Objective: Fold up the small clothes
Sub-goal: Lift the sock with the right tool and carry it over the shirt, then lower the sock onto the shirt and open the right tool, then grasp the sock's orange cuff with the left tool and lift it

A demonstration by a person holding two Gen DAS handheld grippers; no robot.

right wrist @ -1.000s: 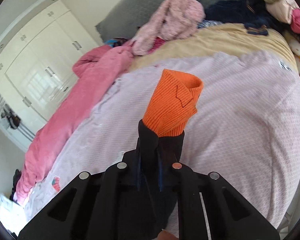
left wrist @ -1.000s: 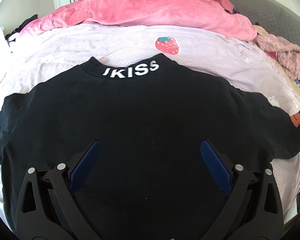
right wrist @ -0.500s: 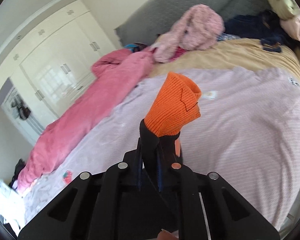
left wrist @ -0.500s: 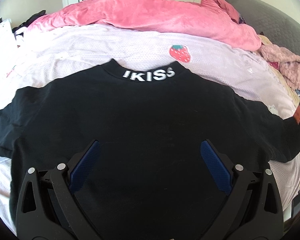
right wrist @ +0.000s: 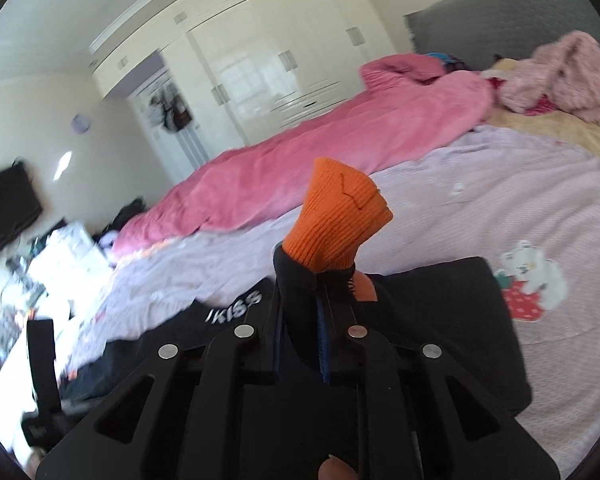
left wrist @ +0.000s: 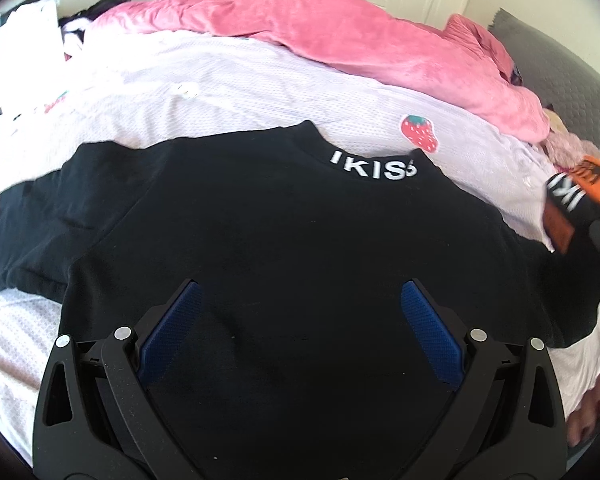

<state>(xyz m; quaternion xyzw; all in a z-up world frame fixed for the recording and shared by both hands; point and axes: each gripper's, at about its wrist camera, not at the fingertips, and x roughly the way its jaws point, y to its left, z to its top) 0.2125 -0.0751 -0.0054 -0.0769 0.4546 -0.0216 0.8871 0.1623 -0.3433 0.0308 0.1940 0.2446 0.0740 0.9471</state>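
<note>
The blue-padded fingers (left wrist: pixel 172 328) of the left gripper (left wrist: pixel 300 320) are spread wide and are held over the lower back of the black top (left wrist: pixel 284 248), with nothing gripped between them. The top is laid flat on the lilac bedsheet (left wrist: pixel 228 92), its collar, printed "IKISS" (left wrist: pixel 374 169), pointed away from the camera toward the pink blanket (left wrist: pixel 340 36). Its long axis, sleeve to sleeve, is run left to right across the left wrist view, and the left sleeve (left wrist: pixel 24 220) is stretched out flat on the sheet. The fingers of the right gripper (right wrist: pixel 302 332) are closed narrowly on the black cloth of the right sleeve (right wrist: pixel 300 280), just below its orange ribbed cuff (right wrist: pixel 336 224). The cuff is stood upright above the jaws, raised off the bed, with the rest of the top seen spread beneath. A strawberry patch (left wrist: pixel 419 132) is seen on the sheet just beyond the collar.
</note>
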